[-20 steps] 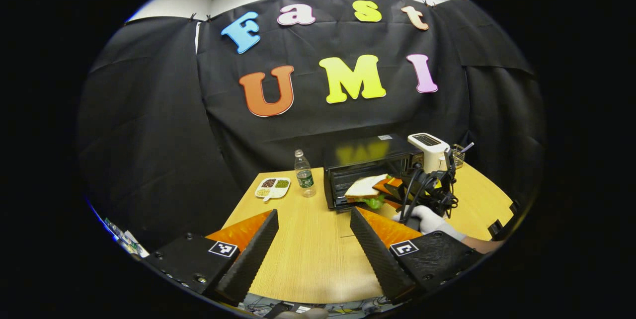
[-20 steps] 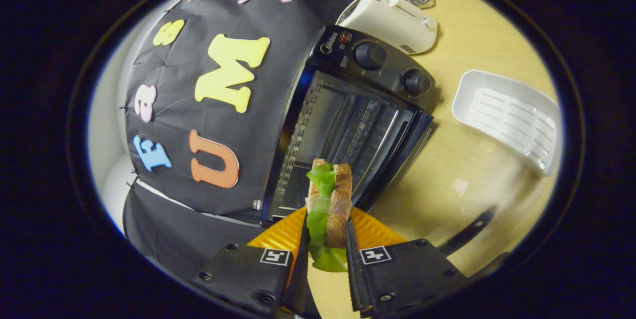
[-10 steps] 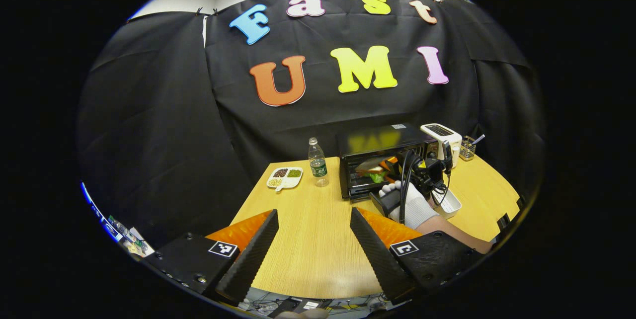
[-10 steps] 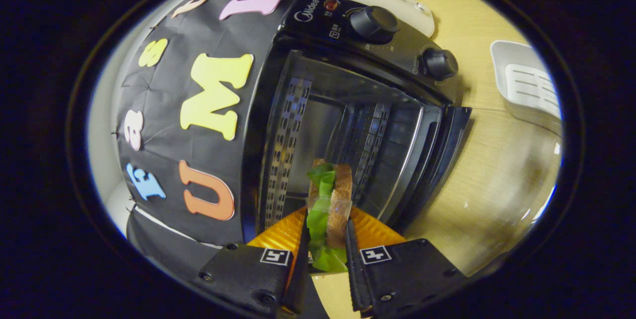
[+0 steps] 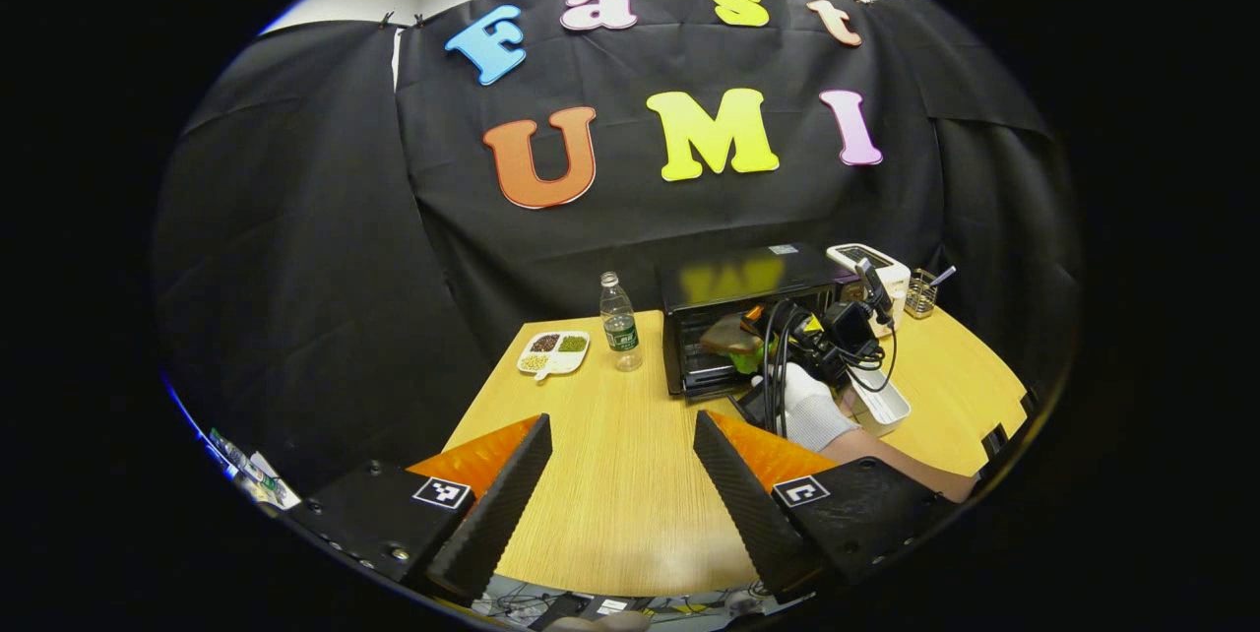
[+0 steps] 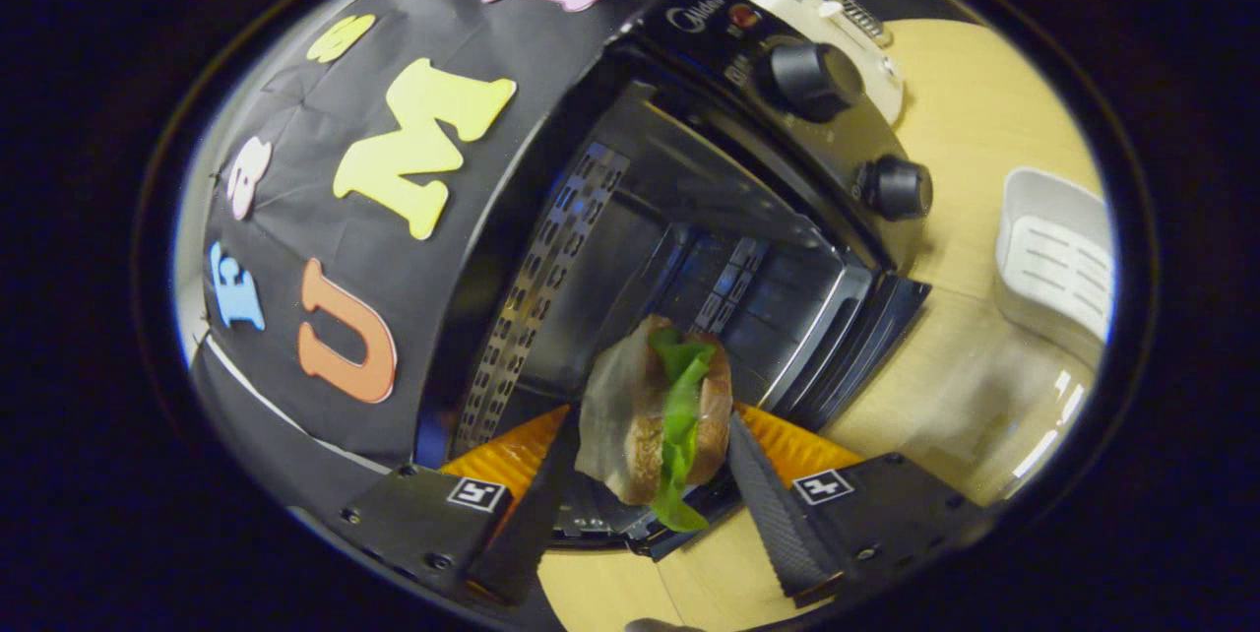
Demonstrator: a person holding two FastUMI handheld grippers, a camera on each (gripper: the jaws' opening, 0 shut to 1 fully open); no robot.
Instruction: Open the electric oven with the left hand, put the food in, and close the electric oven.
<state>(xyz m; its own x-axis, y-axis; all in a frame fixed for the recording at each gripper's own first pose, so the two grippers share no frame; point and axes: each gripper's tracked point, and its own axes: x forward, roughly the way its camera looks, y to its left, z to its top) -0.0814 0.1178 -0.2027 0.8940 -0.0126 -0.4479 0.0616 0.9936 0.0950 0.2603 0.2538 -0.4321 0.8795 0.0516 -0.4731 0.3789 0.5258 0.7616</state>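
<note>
The black electric oven (image 5: 738,283) stands at the back of the wooden table (image 5: 610,474) with its door folded down. Seen in the right gripper view, the oven cavity (image 6: 630,248) is close ahead. A sandwich (image 6: 650,420) of brown bread and green lettuce sits tilted at the oven mouth, between the spread fingers of my right gripper (image 6: 650,504), which is open. In the left gripper view a gloved hand (image 5: 805,410) holds that gripper at the oven, with the sandwich (image 5: 730,335) inside the opening. My left gripper (image 5: 620,489) hangs open over the table's near edge.
A water bottle (image 5: 618,322) and a white divided plate of beans (image 5: 553,353) stand left of the oven. A white toaster (image 5: 868,263) and a utensil holder (image 5: 922,292) stand to its right. A white tray (image 6: 1058,263) lies on the table by the oven's knobs (image 6: 812,81).
My right gripper's fingers have spread apart and no longer press the sandwich, which has tipped over at the oven mouth. The left gripper has barely moved.
</note>
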